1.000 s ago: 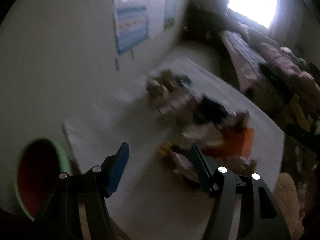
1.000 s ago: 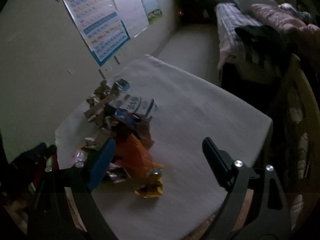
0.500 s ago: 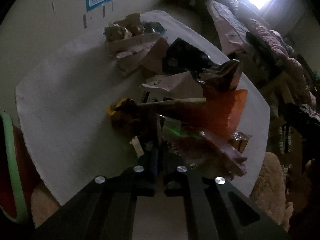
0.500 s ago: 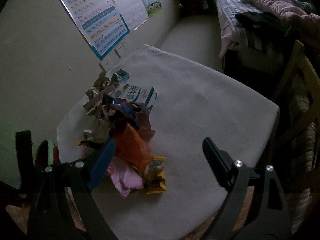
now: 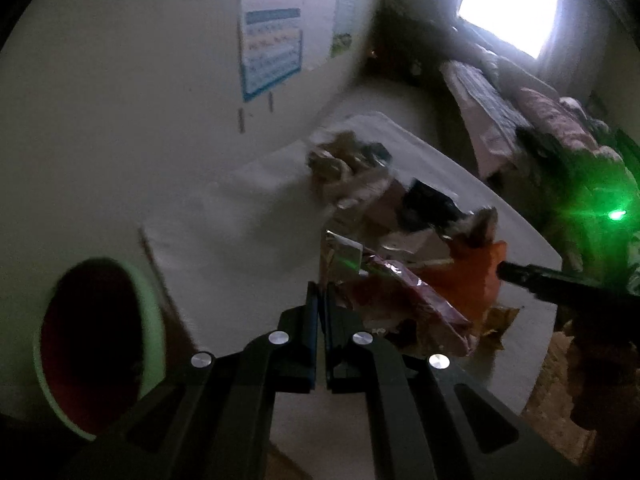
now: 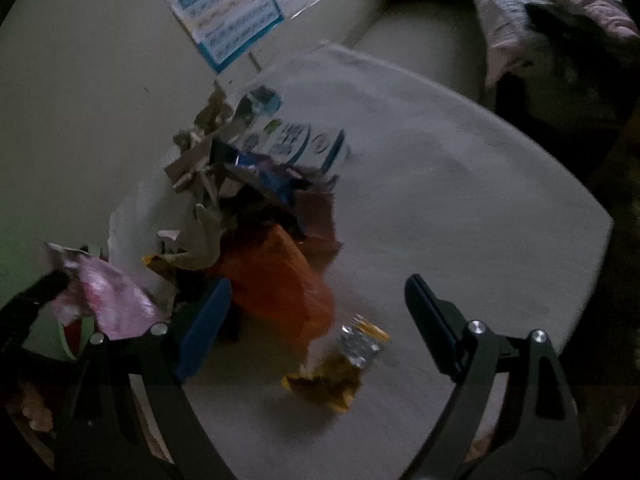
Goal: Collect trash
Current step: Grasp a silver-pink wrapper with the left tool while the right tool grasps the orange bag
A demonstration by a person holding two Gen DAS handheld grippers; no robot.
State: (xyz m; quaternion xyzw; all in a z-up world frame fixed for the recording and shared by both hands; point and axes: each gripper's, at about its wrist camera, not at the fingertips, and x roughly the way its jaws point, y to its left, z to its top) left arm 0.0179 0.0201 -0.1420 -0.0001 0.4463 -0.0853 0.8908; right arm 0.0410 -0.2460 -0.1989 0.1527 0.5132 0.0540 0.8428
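A pile of trash lies on the white-clothed table [image 6: 460,208]: an orange bag [image 6: 280,280], a yellow wrapper [image 6: 328,384], a milk carton [image 6: 296,140] and crumpled paper. My left gripper [image 5: 322,292] is shut on a pink foil wrapper [image 5: 400,308], which hangs off to the right of its fingers and shows as the pink wrapper [image 6: 104,300] at the left of the right wrist view. My right gripper [image 6: 316,312] is open and hovers low over the orange bag and the yellow wrapper, touching neither. One of its fingers [image 5: 560,284] pokes in at the right of the left wrist view.
A bin with a green rim [image 5: 152,312] and a red inside stands below the table's left edge. Posters [image 6: 228,12] hang on the wall behind the table. A bed with heaped bedding [image 5: 540,120] lies beyond the table, under a bright window.
My left gripper went from open to shut on the pink wrapper and has pulled it up and back from the pile. My right gripper has sunk closer to the orange bag and yellow wrapper.
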